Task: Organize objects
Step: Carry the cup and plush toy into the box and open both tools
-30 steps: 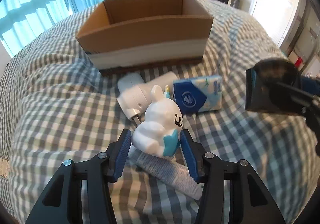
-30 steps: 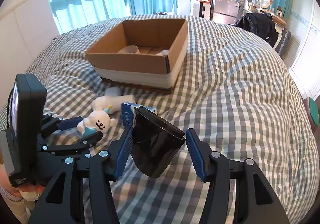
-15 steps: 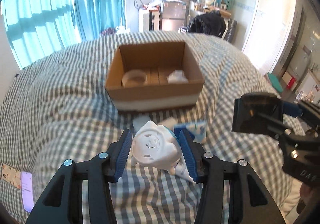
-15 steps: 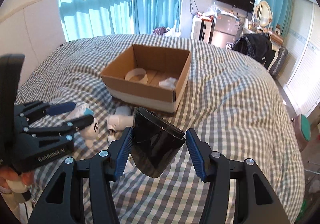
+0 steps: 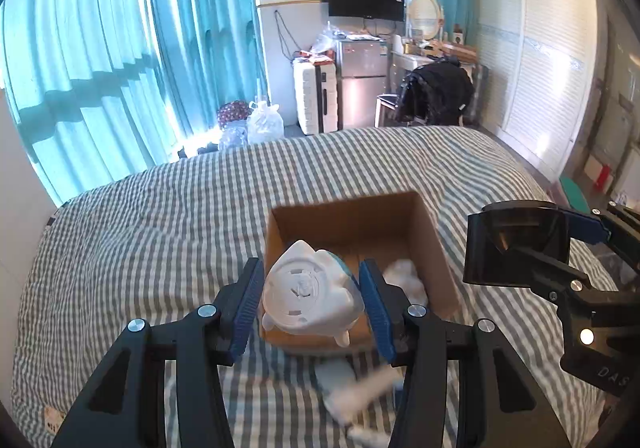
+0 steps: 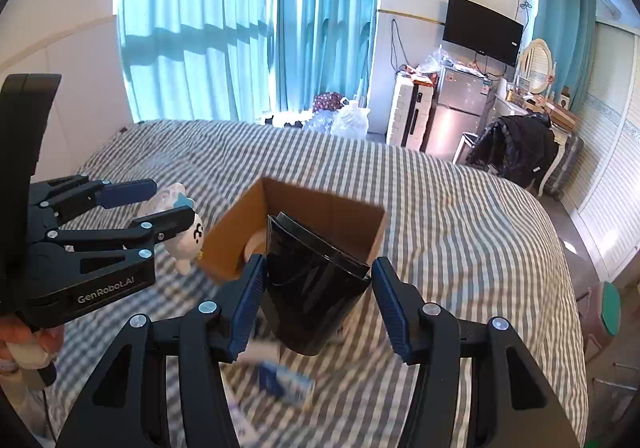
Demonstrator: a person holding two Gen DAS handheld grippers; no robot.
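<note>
While the left gripper (image 5: 311, 302) grasps a white rabbit toy (image 5: 310, 298) above the cardboard box (image 5: 436, 248), the right gripper (image 6: 318, 306) clamps a black cup (image 6: 312, 288) nearby, over the checked bed (image 6: 460, 208).

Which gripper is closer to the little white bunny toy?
Left. The left gripper holds the bunny toy between its fingers, above the cardboard box. The right gripper holds a black cup, off to the side.
</note>
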